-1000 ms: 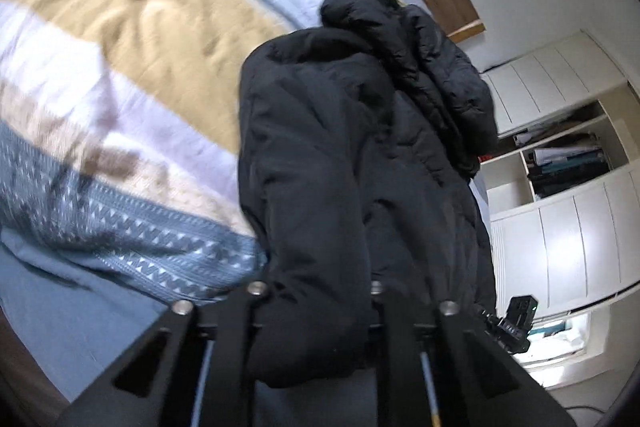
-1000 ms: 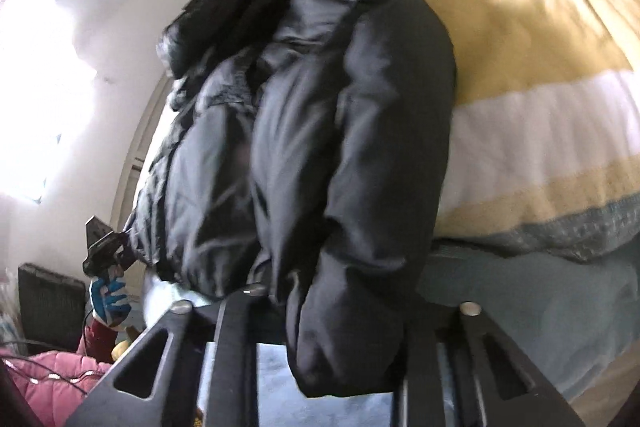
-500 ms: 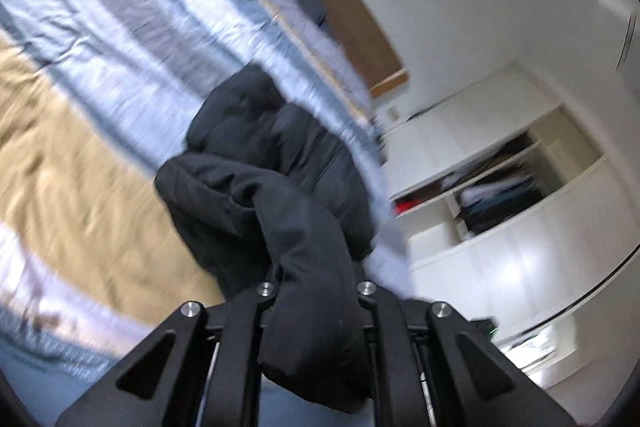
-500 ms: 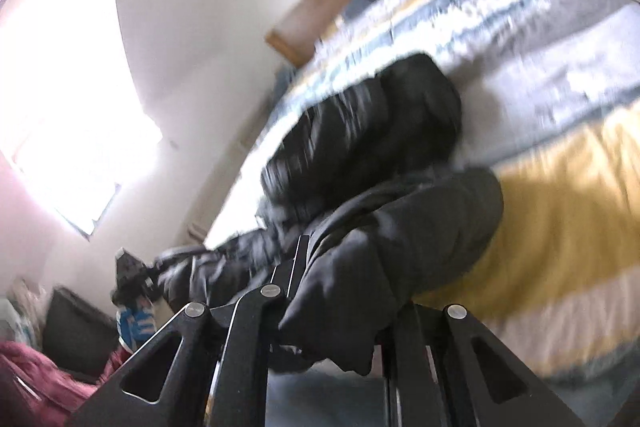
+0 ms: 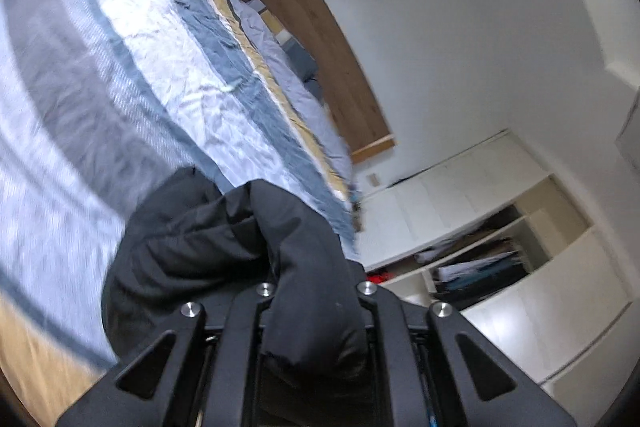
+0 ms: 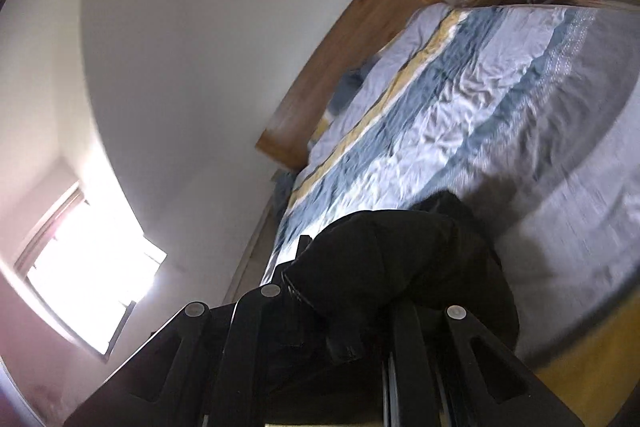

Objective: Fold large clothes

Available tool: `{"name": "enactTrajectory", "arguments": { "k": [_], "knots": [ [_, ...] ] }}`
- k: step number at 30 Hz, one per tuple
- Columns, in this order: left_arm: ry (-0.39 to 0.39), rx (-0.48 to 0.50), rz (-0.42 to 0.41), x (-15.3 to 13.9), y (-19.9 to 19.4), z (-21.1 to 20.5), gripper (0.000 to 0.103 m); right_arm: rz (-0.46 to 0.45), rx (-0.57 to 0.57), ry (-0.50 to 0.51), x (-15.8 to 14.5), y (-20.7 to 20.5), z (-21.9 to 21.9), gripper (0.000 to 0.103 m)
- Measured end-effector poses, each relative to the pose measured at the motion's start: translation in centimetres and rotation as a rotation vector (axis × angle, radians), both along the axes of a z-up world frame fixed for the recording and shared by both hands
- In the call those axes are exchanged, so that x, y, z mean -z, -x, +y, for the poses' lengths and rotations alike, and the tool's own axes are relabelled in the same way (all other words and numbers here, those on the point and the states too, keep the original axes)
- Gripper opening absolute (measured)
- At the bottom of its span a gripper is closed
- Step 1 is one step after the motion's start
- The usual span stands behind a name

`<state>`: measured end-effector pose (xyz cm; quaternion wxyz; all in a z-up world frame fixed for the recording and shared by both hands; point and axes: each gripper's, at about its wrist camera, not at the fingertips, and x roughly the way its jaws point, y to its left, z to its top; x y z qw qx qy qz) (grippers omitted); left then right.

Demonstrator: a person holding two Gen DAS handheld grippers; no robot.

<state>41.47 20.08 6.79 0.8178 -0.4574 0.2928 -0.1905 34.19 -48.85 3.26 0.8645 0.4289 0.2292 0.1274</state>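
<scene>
A black padded jacket (image 5: pixel 208 251) hangs bunched in front of both cameras, lifted over the striped bed (image 5: pixel 120 75). My left gripper (image 5: pixel 316 291) is shut on a thick fold of the jacket, which bulges out between its fingers. In the right wrist view the same black jacket (image 6: pixel 400 259) fills the lower middle, and my right gripper (image 6: pixel 340 295) is shut on another fold of it. The fingertips of both grippers are hidden by the fabric. Most of the jacket drops out of sight below the grippers.
The bed's blue, white and yellow striped duvet (image 6: pixel 480 99) stretches ahead to a wooden headboard (image 5: pixel 320 39). White cupboards with open shelves (image 5: pixel 500 259) stand at the right in the left wrist view. A bright window (image 6: pixel 80 267) is at the left in the right wrist view.
Both grippers have risen and tilted up with the jacket in them. The jacket, spread on the bed before, now hangs bunched below them, and the headboard and walls have come into view.
</scene>
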Motion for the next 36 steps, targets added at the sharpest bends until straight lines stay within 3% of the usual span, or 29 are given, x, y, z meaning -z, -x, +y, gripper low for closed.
{"name": "enactTrajectory", "arguments": {
  "k": [5,8,13,18,21,23,24,25,28,30,33,36],
  "knots": [
    [-0.133,-0.017,0.065,2.1,-10.3,-2.3,0.009,0.088,0.073,0.039,2.2,-7.8,-0.1,0.013],
    [-0.193,-0.021,0.119,5.3,-16.2,-3.6,0.01,0.171,0.104,0.084,4.8,-12.5,-0.2,0.013],
    [-0.283,-0.016,0.216,11.4,-22.1,-4.9,0.014,0.289,0.108,0.144,9.4,-18.1,-0.1,0.013],
    [-0.23,0.034,0.294,17.7,-25.6,-5.6,0.018,0.378,0.089,0.149,13.9,-21.2,0.4,0.013],
    [-0.151,0.048,0.302,19.1,-25.9,-5.1,0.024,0.383,0.082,0.109,15.1,-21.9,0.5,0.02],
    [-0.072,0.058,0.291,19.0,-25.6,-4.3,0.036,0.357,0.079,0.082,14.8,-21.5,0.2,0.035],
    [-0.026,0.062,0.276,18.6,-25.4,-3.8,0.047,0.342,0.08,0.069,14.4,-21.2,0.0,0.04],
    [-0.009,0.061,0.263,17.7,-25.0,-3.4,0.053,0.323,0.078,0.05,13.9,-20.8,-0.1,0.053],
    [-0.02,0.04,0.226,14.5,-23.8,-2.0,0.056,0.29,0.078,0.065,11.5,-20.0,0.1,0.089],
    [-0.075,0.038,0.215,12.4,-23.1,-1.8,0.057,0.275,0.088,0.129,9.2,-19.2,0.3,0.092],
    [-0.278,0.029,0.193,8.4,-21.4,-2.6,0.057,0.256,0.084,0.203,6.1,-18.3,1.1,0.092],
    [-0.381,0.01,0.197,6.1,-20.3,-2.9,0.057,0.245,0.052,0.279,3.8,-17.5,2.9,0.092]
  ]
}}
